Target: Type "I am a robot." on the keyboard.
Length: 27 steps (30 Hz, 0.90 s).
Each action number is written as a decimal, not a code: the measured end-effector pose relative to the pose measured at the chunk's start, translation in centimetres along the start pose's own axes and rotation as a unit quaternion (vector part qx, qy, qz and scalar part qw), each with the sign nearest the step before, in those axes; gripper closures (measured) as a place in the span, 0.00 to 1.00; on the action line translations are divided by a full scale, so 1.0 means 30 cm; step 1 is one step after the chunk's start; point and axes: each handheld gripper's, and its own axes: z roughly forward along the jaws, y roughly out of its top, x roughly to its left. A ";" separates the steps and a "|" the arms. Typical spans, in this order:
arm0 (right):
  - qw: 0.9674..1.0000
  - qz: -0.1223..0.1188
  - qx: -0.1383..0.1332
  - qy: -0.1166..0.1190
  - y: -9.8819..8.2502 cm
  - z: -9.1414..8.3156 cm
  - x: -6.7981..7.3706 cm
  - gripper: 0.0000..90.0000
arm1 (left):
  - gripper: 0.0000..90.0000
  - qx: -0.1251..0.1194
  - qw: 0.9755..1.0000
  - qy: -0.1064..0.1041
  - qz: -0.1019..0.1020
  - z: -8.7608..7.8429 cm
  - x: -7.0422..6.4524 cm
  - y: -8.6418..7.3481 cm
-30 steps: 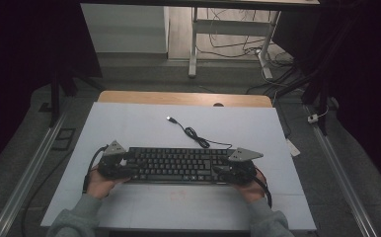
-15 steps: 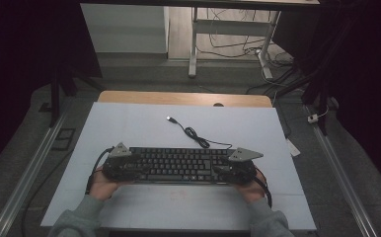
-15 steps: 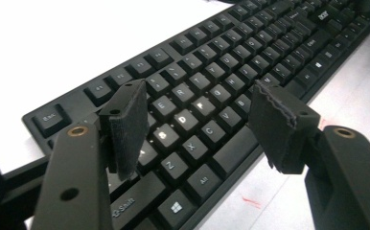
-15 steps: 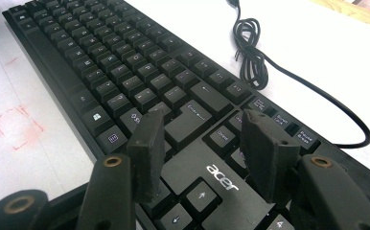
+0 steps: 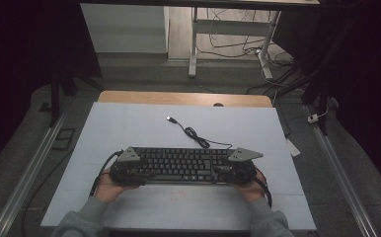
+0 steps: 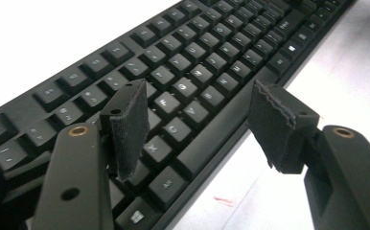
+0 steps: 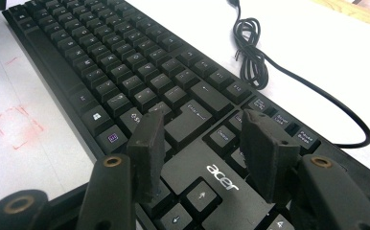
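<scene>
On the pale bench [image 5: 129, 123] my left gripper [image 6: 197, 120] and right gripper [image 7: 200, 143] hover unclenched over the keyboard [image 5: 181, 163] ends, gripping nothing. If my fingers [image 6: 128, 124] drop, they'll mash keys — or the cable [image 7: 279, 72] beyond them snags.

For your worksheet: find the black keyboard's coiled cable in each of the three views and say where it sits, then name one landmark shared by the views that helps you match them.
High view: the coiled cable lies on the table just behind the keyboard, near centre.
Left gripper view: I cannot make the cable out here.
Right gripper view: the cable lies at upper right, beyond the keyboard's far edge.
Shared landmark: the keyboard itself, in every view.
</scene>
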 end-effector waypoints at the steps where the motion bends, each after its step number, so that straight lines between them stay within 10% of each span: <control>1: 1.000 0.000 -0.001 0.001 0.000 0.000 0.000 0.57 | 0.44 0.002 1.000 -0.001 0.002 0.002 -0.004 0.001; 14: 1.000 0.000 0.000 0.001 0.000 0.002 0.000 0.57 | 0.50 0.015 1.000 -0.014 0.017 0.033 -0.034 0.001; 27: 1.000 -0.002 0.001 0.000 0.000 0.002 0.000 0.57 | 0.85 0.034 0.999 -0.015 0.040 0.070 -0.057 -0.004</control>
